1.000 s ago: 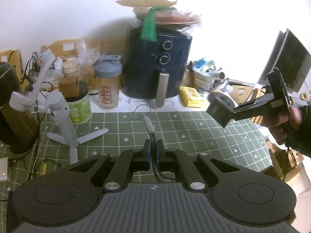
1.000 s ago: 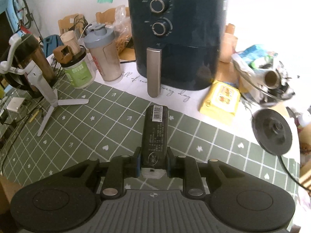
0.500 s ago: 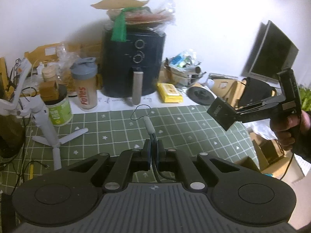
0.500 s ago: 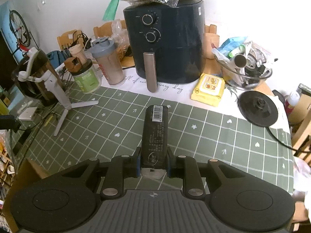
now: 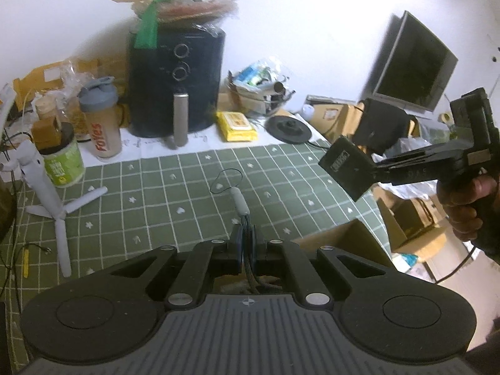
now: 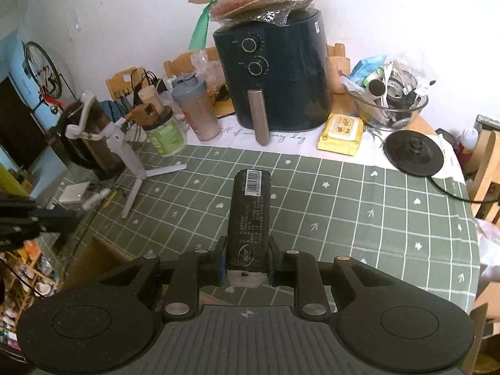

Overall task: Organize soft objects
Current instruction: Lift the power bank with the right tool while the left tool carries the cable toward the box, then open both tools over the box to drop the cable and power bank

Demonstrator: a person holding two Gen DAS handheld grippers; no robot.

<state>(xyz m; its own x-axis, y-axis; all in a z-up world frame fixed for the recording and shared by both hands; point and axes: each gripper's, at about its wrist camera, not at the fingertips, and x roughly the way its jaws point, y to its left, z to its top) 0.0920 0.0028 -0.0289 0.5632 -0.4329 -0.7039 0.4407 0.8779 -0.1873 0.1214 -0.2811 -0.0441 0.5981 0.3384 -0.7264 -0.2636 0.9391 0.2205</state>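
In the left wrist view my left gripper (image 5: 247, 245) is shut on a dark braided cord (image 5: 240, 201) with a grey plug end and a thin black loop, held above the green checked tablecloth (image 5: 175, 193). In the right wrist view my right gripper (image 6: 247, 261) is shut on a black soft pack (image 6: 250, 215) with a white barcode label; the pack sticks out forward over the cloth. The left wrist view also shows that black pack (image 5: 347, 168) at the right, with a person's hand (image 5: 472, 200) on the gripper's handle. The left gripper's body (image 6: 25, 218) shows at the left edge of the right wrist view.
A dark air fryer (image 6: 275, 75), shaker bottle (image 6: 197, 109), green jar (image 6: 164, 134), yellow wipes pack (image 6: 342, 134), glass bowl of clutter (image 6: 390, 103) and black kettle base (image 6: 414, 153) line the back. A white tripod (image 6: 131, 153) stands left. An open cardboard box (image 5: 340, 240) sits below the table's near edge.
Both grippers have drawn back from the air fryer and the right one has risen, each keeping its load. The table's near edge and the cardboard box have come into view.
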